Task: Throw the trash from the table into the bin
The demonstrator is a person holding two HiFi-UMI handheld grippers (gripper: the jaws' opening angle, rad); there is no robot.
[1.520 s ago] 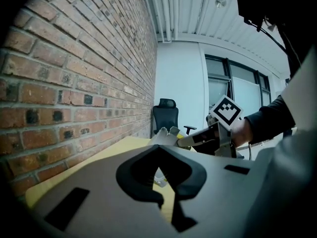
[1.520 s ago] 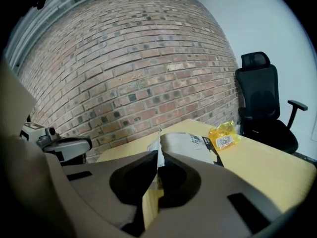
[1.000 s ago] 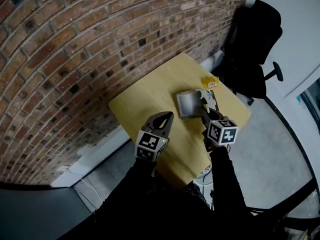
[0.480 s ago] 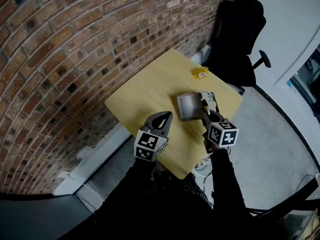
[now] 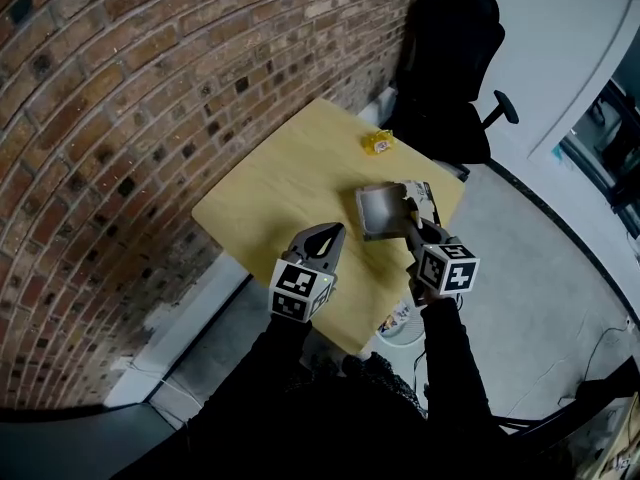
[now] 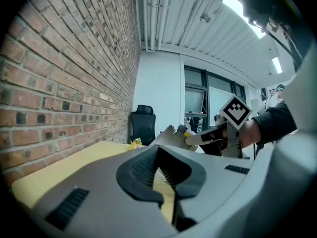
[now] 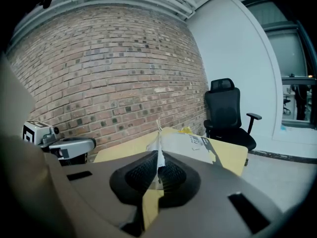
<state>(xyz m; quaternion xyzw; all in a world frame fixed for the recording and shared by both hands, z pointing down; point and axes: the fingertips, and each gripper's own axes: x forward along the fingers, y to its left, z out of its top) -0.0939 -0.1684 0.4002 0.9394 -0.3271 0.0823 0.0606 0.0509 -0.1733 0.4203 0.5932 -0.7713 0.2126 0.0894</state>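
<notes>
At the frame's left the brick wall [image 5: 120, 118] ran close along the upper-left edge of the surface [image 5: 290, 183], leaving no room to move on that side. Low in the centre, the left tongs [image 5: 333, 232] hung over the near edge with their tips pressed together on nothing, a spare hand for now by my judgement. Just right of them the right tongs [image 5: 410, 223] pinched one edge of a flat grey packet [image 5: 385, 206], held up off the wood, likely so it could travel without dragging. A crumpled yellow wrapper [image 5: 377, 143] lay well apart at the far corner, near the office chair [image 5: 445, 58] in the upper right. Open floor [image 5: 540, 268] spread rightward — the easy way out. A pale container [image 5: 402, 323] peeked from under the near-right edge — whether it was the bin I could not tell.
</notes>
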